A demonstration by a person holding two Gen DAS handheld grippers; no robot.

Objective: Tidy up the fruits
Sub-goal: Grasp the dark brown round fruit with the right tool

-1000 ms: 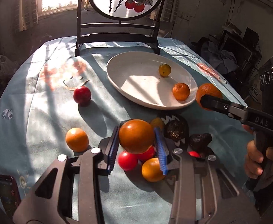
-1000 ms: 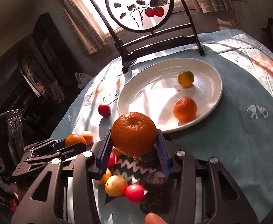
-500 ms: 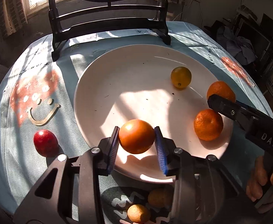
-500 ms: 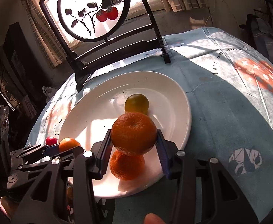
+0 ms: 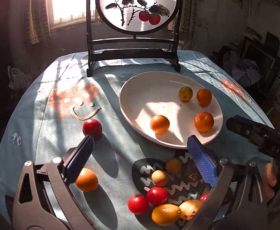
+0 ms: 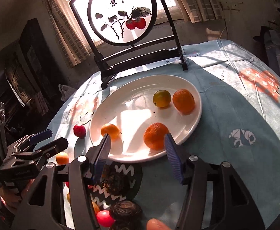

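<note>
A white plate (image 5: 140, 88) (image 6: 124, 153) holds three orange fruits (image 5: 159, 124) (image 5: 204, 121) (image 5: 204, 97) and a yellow-green one (image 5: 185, 93). My left gripper (image 5: 140, 143) is open and empty, back from the plate's near rim. My right gripper (image 6: 137, 138) is open and empty, just short of the plate; an orange (image 6: 156, 138) lies beyond its blue fingers. A dark zigzag mat (image 5: 180, 189) near me carries red and yellow fruits (image 5: 157, 195). A red fruit (image 5: 92, 128) and an orange (image 5: 86, 179) lie loose on the cloth.
A dark wooden stand with a round painted screen (image 5: 136, 5) stands at the table's far edge behind the plate. The round table has a light blue printed cloth (image 5: 44, 115). Dark wrinkled items (image 6: 125, 209) sit on the mat in the right wrist view.
Both grippers have let go of their oranges onto the plate, opened, and drawn back toward me. The plate now holds two more oranges.
</note>
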